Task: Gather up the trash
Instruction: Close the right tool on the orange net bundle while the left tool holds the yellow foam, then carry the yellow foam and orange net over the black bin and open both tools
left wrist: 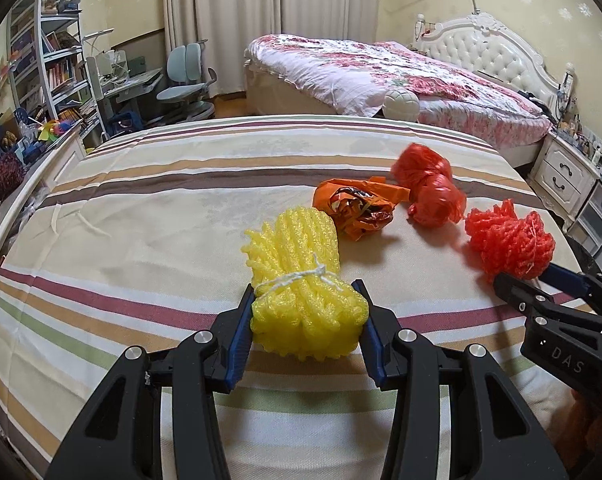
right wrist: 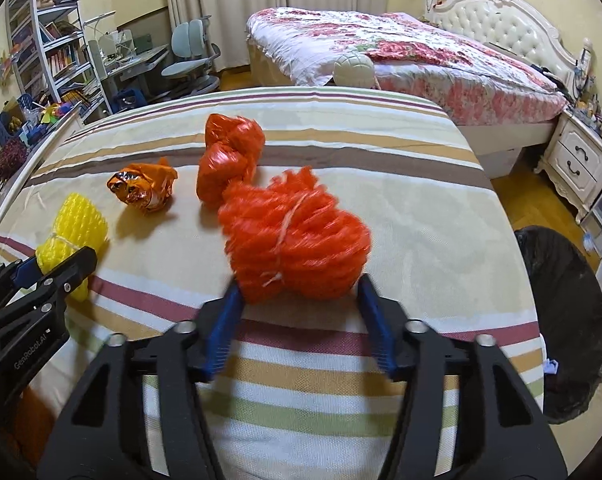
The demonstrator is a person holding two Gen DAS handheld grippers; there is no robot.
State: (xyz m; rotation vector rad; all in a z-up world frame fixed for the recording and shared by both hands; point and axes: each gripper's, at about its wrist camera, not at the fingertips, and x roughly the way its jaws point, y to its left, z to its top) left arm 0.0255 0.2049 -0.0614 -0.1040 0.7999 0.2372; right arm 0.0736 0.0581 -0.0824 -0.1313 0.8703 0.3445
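Striped bedding (left wrist: 149,216) in cream, brown and maroon fills both views, with a flowered bed and white headboard in the upper right background.

Going left to right across the left wrist view: the left gripper (left wrist: 303,316) sits at lower centre, its blue pads clenched on a yellow foam net bundle (left wrist: 301,280) tied with white string, which rests on the sheet. Past it, at centre, lies a crumpled orange wrapper (left wrist: 359,206), then a knotted red plastic bag (left wrist: 431,192), both loose on the bedding. At the right edge, the right gripper (left wrist: 527,276) meets a red foam net bundle (left wrist: 509,240).

In the right wrist view that red bundle sits at centre, blurred, between the right tongs. The left pad touches it; the right pad appears to stand just clear — so we judge the tongs released around it, not gripping. A dark trash bin (right wrist: 565,320) stands on the floor at the right edge, beside the bed.

We judge the step to be picking up: one piece secured, the second not yet. The next move calls for closing the right tongs firmly on the red bundle, then carrying both to the bin.
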